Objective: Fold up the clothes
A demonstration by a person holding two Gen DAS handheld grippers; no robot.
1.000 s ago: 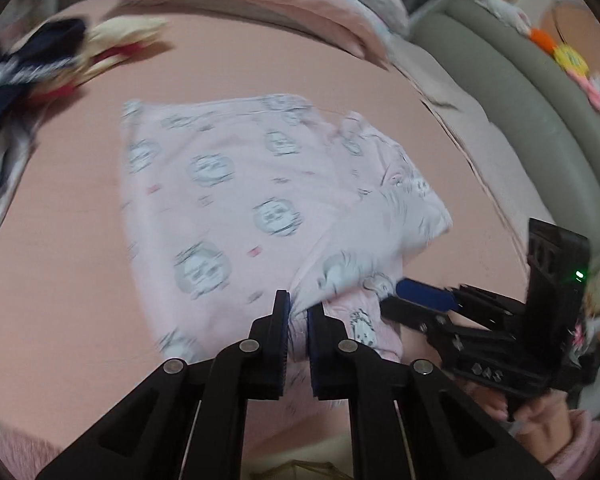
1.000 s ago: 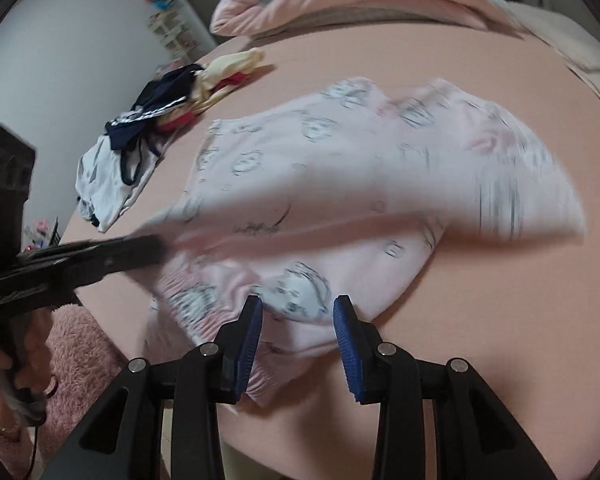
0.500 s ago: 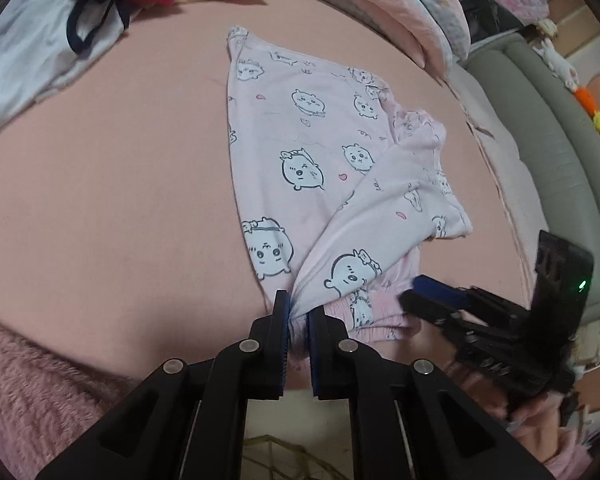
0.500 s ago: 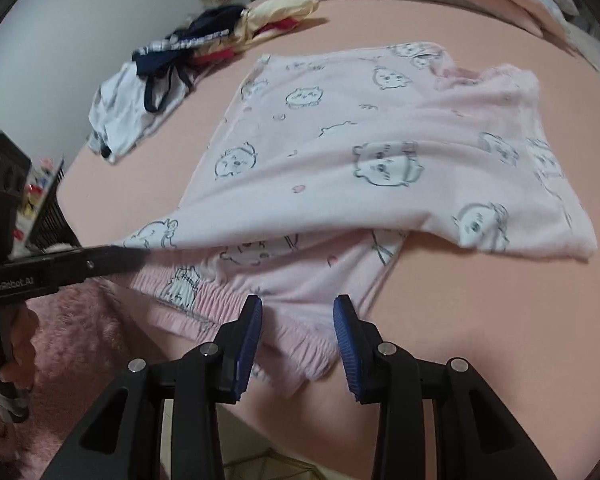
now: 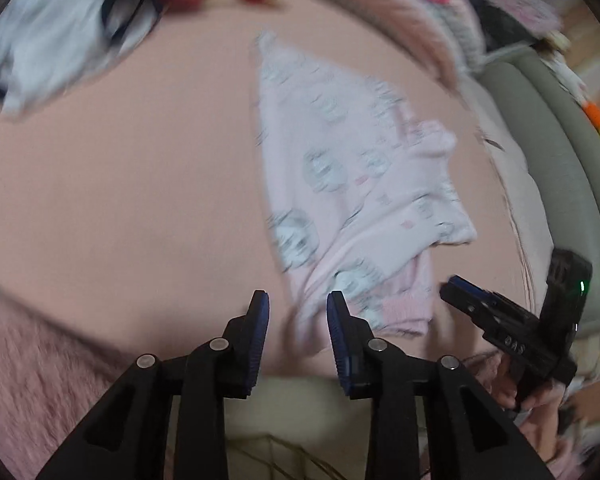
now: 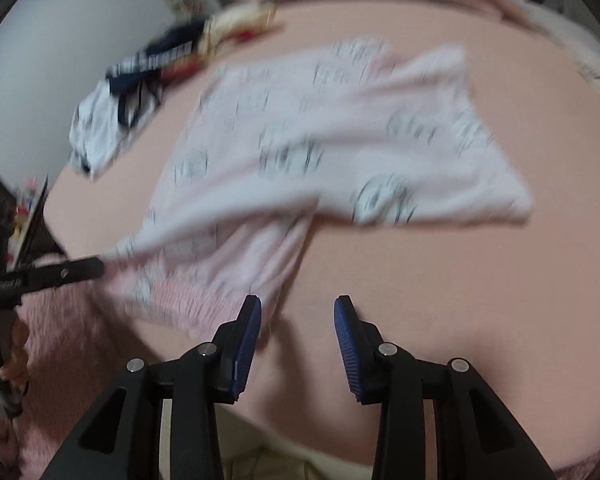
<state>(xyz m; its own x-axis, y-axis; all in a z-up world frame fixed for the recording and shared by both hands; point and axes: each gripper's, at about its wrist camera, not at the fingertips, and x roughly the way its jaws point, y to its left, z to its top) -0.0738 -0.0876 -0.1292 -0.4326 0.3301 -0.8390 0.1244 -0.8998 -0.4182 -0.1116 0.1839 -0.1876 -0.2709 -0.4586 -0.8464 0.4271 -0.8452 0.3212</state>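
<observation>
At the far left of the pink bed sheet [image 5: 132, 184] lies a loose heap of other clothes [image 6: 112, 120], white and navy with a bit of yellow and red, well apart from the work. A fuzzy pink blanket [image 5: 40, 360] covers the near-left edge of the bed. The left gripper [image 5: 298, 320] points down at the near edge of the bed with its jaws opening; its blue pads stand apart with bare sheet and shadow showing between them, and the near tip of the garment lies just beyond the right-hand pad, not pressed by either. The pink pyjama garment [image 5: 340, 168], printed with little cartoon faces, lies spread on the sheet from the middle towards the right, one layer folded over another so that a ribbed cuff or waistband [image 6: 180, 300] shows at its near end; both views are blurred, so finer detail of the fold cannot be told. In the right wrist view the left gripper's black finger reaches in from the left and its tip meets the garment's near-left edge. The right gripper [image 6: 296, 332] hangs over the sheet just right of the ribbed end, jaws partly apart and holding nothing, only bare sheet between its pads. A person's hand [image 5: 520, 396] holds that gripper at the lower right of the left view. A grey-green padded bed frame [image 5: 560, 168] curves along the far right.
</observation>
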